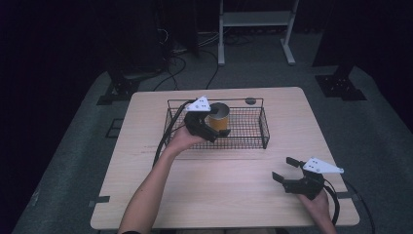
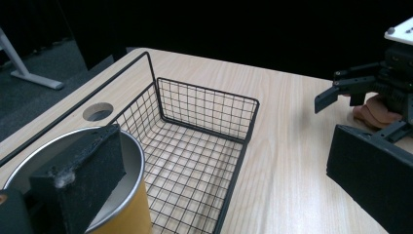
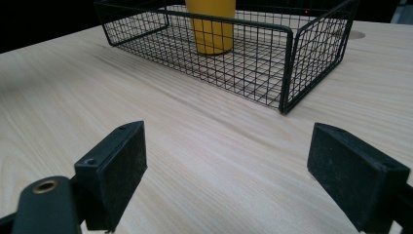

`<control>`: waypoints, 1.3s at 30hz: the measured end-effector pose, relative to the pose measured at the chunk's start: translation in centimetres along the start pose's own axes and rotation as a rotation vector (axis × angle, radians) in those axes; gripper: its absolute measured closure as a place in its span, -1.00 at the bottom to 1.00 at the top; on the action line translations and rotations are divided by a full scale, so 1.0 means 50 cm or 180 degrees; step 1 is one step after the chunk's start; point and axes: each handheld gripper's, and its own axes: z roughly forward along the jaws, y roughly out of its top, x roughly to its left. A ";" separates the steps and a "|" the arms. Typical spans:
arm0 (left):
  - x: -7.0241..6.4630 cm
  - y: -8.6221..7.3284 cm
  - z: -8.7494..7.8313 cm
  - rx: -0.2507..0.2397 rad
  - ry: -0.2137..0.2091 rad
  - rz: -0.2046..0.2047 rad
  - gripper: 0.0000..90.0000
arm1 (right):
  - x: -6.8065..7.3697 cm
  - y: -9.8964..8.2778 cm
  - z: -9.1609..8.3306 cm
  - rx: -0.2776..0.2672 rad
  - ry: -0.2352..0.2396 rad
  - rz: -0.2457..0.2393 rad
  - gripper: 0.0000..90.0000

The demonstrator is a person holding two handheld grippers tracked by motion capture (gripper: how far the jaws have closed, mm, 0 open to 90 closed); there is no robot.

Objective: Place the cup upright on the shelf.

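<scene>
**Cup set in the basket, jaws apart**

Your left gripper (image 1: pixel 213 127) stands wide open astride the cup (image 1: pixel 219 117), upright in the basket (image 1: pixel 253 127) at frame centre, probably freeing or taking it. Your right gripper (image 1: pixel 287 170) waits spread at lower right, clear.

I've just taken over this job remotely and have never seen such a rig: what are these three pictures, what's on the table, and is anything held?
A person holds a two-jaw gripper in each hand. One picture looks down from above; the other two come from cameras riding on each gripper. On the wooden table sits a black wire basket with a yellow cup standing upright in it. The left gripper is at the cup with jaws spread, one jaw over its rim, not clamped. The right gripper is open over bare table, holding nothing.
</scene>
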 end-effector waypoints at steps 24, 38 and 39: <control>-0.039 -0.034 -0.039 -0.0088 -0.0019 -0.0025 -0.98 | -0.001 0.000 0.000 0.0001 -0.0008 0.0004 -0.70; -0.072 -0.079 -0.063 -0.0229 -0.0009 -0.0112 -0.98 | 0.000 0.000 0.000 0.0009 -0.0014 0.0007 -0.70; -0.075 -0.081 -0.065 -0.0239 -0.0005 -0.0112 -0.98 | 0.000 0.000 0.000 0.0009 -0.0015 0.0005 -0.70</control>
